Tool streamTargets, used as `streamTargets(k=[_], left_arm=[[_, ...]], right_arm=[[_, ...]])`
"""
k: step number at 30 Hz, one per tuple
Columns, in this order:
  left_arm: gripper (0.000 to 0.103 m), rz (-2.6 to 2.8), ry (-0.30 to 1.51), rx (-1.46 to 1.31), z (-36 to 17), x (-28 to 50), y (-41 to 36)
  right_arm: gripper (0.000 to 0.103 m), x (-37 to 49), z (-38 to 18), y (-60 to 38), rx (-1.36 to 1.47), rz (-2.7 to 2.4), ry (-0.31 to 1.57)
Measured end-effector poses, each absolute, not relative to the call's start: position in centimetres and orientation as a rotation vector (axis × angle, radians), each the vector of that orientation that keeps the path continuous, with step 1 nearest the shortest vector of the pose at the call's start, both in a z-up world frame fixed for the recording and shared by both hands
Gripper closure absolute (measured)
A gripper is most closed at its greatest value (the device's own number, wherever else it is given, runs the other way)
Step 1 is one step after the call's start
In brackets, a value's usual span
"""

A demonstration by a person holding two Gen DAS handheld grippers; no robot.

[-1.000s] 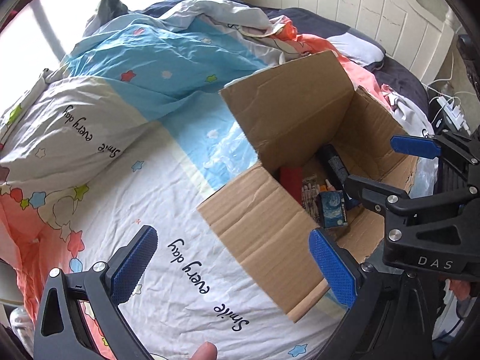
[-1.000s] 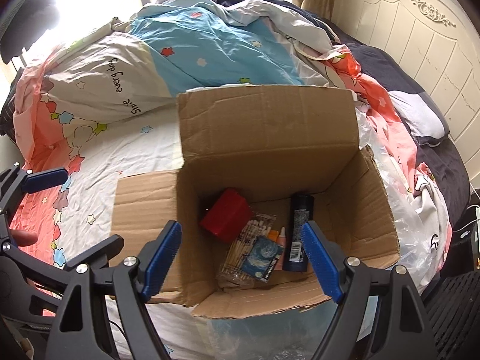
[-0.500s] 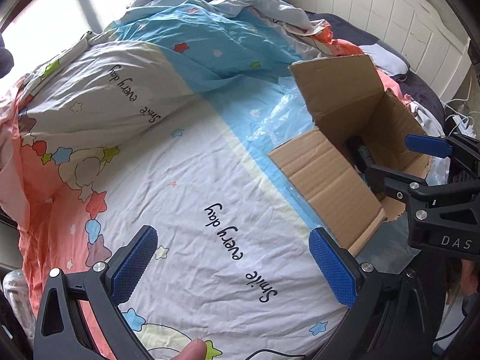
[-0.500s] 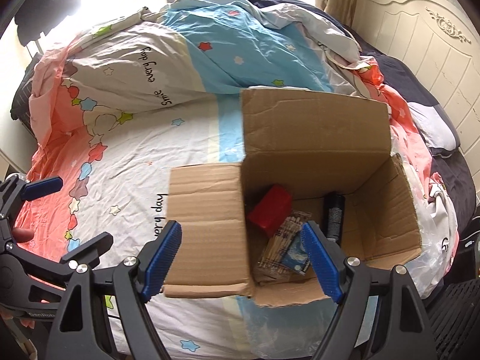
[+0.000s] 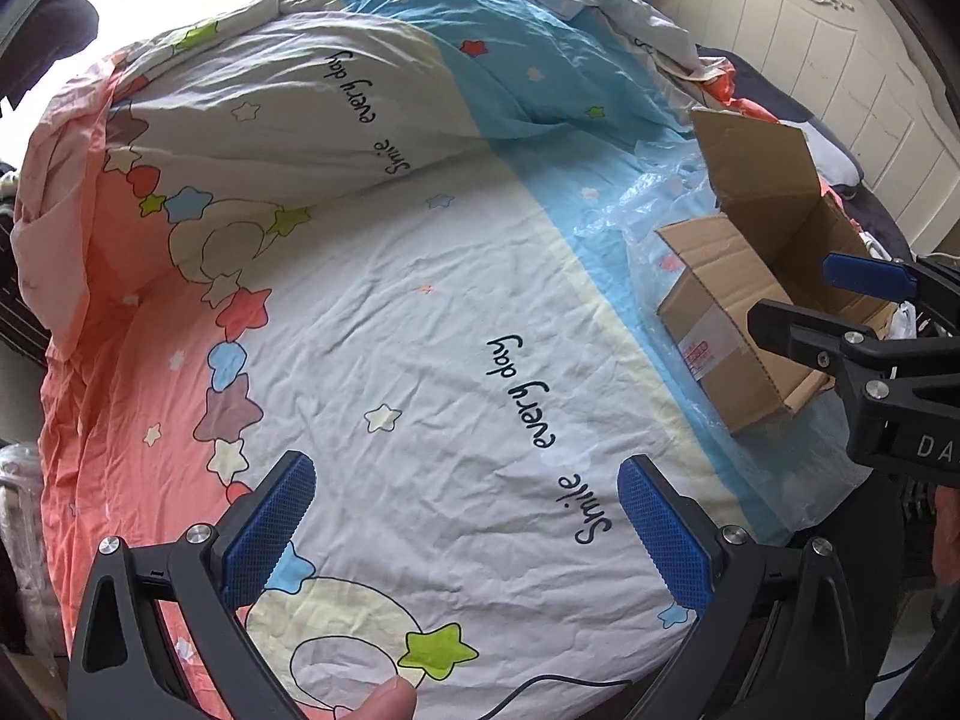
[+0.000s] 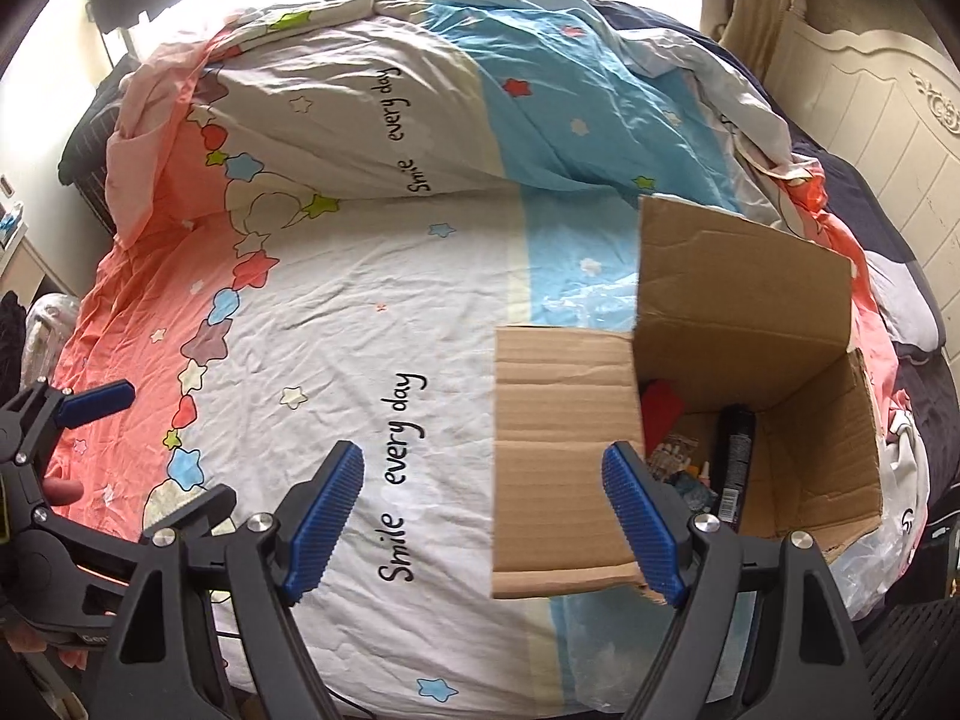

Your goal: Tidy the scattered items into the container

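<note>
Both jaws wide apart, nothing between them: left gripper (image 5: 465, 531) over bare quilt, right gripper (image 6: 480, 516) over the quilt (image 6: 372, 360) just beside the cardboard box's folded-out flap.

Cardboard box (image 6: 750, 324) near the bed's headboard-side edge, on a sheet of clear plastic (image 5: 660, 228), flaps open. Inside: a red item (image 6: 663, 402), a dark tube (image 6: 737, 456), a small packet of sticks and one or two other bits, too small to name.

No loose item visible anywhere on the quilt in either view. Judged: tidying done or nearly so, the step in hand a last sweep for stragglers.

To do it well:
- Scan the folds of the bunched quilt along the far edge of the bed and the pink border, likely hiding places.
- Keep jaws open and clear of the fabric, to avoid snagging it.
- Keep clear of the box flap and the slippery plastic beneath; a nudge could slide or tip the box.
- Mind the thin cable (image 5: 540, 687) at the near edge.
</note>
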State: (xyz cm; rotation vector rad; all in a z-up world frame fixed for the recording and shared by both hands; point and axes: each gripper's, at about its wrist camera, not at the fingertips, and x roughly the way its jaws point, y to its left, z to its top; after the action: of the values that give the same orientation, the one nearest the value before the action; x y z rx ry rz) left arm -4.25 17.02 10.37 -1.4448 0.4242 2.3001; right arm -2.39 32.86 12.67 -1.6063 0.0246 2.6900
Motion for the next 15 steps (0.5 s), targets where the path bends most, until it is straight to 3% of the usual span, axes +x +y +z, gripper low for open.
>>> streamTargets(k=[15], left_arm=[[0.0, 2.421, 0.285, -1.534, 9.5, -4.3, 8.4]], right_arm=[[0.024, -3.2, 11.2, 25.1, -1.66, 2.77, -0.004]])
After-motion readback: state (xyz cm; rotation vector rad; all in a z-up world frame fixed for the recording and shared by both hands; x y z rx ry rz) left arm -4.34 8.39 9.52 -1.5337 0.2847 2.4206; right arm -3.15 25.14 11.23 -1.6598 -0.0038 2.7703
